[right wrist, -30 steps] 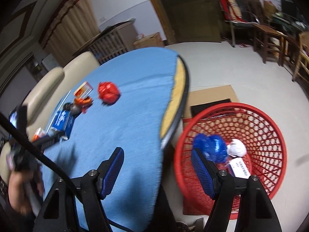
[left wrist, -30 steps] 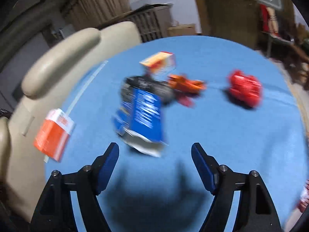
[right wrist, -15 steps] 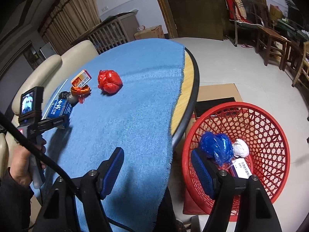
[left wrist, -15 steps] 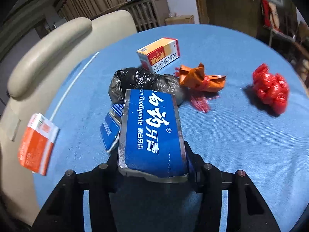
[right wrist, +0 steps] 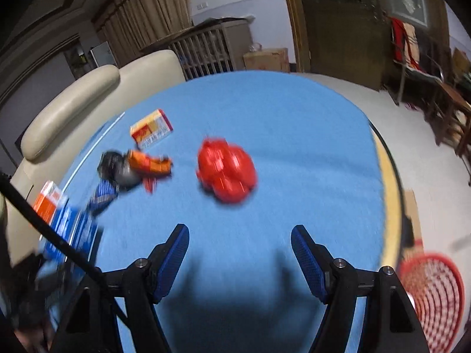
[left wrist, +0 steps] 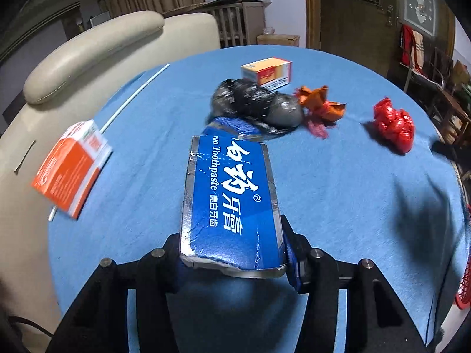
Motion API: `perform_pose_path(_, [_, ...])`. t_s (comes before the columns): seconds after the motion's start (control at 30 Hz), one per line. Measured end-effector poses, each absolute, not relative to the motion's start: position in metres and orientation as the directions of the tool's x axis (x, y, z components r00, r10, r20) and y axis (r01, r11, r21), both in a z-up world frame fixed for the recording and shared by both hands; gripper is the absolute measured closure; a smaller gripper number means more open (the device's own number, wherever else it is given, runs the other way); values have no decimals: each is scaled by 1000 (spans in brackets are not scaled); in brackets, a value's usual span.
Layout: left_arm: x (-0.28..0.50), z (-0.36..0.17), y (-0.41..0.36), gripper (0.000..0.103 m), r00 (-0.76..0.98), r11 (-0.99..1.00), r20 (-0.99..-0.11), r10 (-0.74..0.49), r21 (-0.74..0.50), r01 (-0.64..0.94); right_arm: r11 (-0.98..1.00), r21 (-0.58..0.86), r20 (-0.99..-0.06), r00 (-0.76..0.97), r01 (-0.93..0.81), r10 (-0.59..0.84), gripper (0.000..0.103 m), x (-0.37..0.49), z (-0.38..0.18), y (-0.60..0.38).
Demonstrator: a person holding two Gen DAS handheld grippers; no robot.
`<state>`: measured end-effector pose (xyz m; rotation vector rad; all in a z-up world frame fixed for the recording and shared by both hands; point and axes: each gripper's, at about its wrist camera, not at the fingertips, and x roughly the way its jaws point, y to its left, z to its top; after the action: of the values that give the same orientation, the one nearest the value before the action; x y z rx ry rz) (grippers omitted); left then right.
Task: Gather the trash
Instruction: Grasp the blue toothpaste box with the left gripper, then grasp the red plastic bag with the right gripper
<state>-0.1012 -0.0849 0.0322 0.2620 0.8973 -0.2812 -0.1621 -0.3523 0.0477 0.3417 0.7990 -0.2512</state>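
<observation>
I am holding the blue toothpaste box (left wrist: 232, 203) in the left tool (left wrist: 232, 260), whose jaws are clamped on the box's near end, one against each long side. The box is sticking out ahead of the tool, over the desk (left wrist: 338, 194) and its blue cloth. To do this step well, I am thinking I should keep the squeeze steady, since a thin carton pinched at one end may crumple or swing, and carry it level toward the red basket (right wrist: 432, 291) that is standing on the floor off the desk's right edge.

The right tool (right wrist: 240, 247) is standing wide open with nothing between its jaws, pointing down at the desk with the red crumpled bag (right wrist: 226, 173) ahead of it. That view is blurred, so I am judging the bag only as its likely target.

The rest of the trash is lying farther along the cloth: a black bag (left wrist: 253, 104), with an orange wrapper (left wrist: 319, 103) touching its right side, a small yellow-and-red box (left wrist: 268, 72) just behind them, and an orange-and-white carton (left wrist: 70, 173) near the left edge beside a thin white stick (left wrist: 135, 97).

A cream sofa (left wrist: 88, 56) is pressing against the desk's left side. Beyond are curtains, a slatted cabinet, a wooden door and chairs.
</observation>
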Motion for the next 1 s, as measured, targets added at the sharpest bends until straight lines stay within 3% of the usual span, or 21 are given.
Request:
perform_pose_path(0.33, [-95,38,-63,49,583,951,-803,-124,72,300,926,157,-788,609,344,-93,29,-69,27,-361])
perform_pose_path(0.4, [-97,41,-61,49,586,953,-801,-121,72,296,927,161,-804,590,339,-76,42,-64,19,-362])
perform_pose_path(1.0, [-148,76,-73,49,628,951,-765,-147,65,301,943,267,-681,731,201,37,44,-179,73,-308])
